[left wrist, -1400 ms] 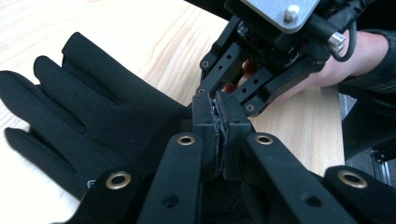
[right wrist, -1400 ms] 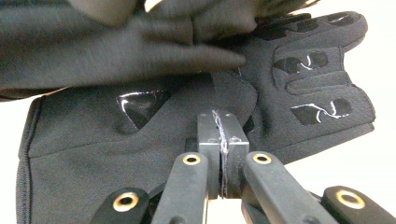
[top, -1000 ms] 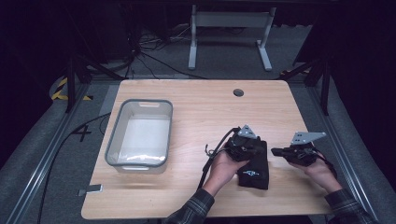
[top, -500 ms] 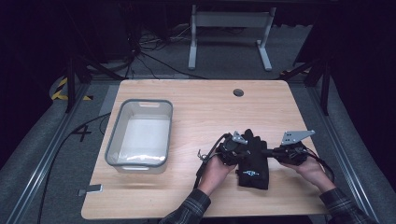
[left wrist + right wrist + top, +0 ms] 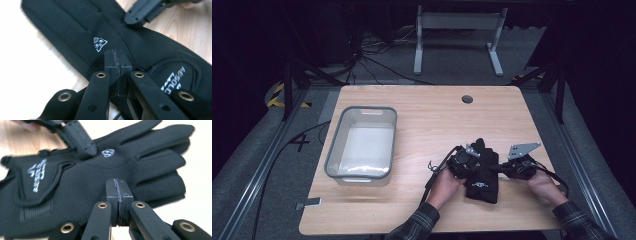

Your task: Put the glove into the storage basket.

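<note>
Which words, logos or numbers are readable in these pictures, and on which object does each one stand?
"ABSOL", cut off beyond that: white letters on the cuff of the black glove, left gripper view.
Small white triangular logo, no readable letters: back of the glove.
White cuff lettering in the right gripper view: too blurred to read.
"4": dark mark on the grey floor left of the table, high view.

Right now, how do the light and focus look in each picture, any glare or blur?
High view: the table is evenly lit, its surroundings dark. Left gripper view: bare wood left of the glove is blown out white. Right gripper view: the glove's cuff lettering is smeared, the background overexposed.
</note>
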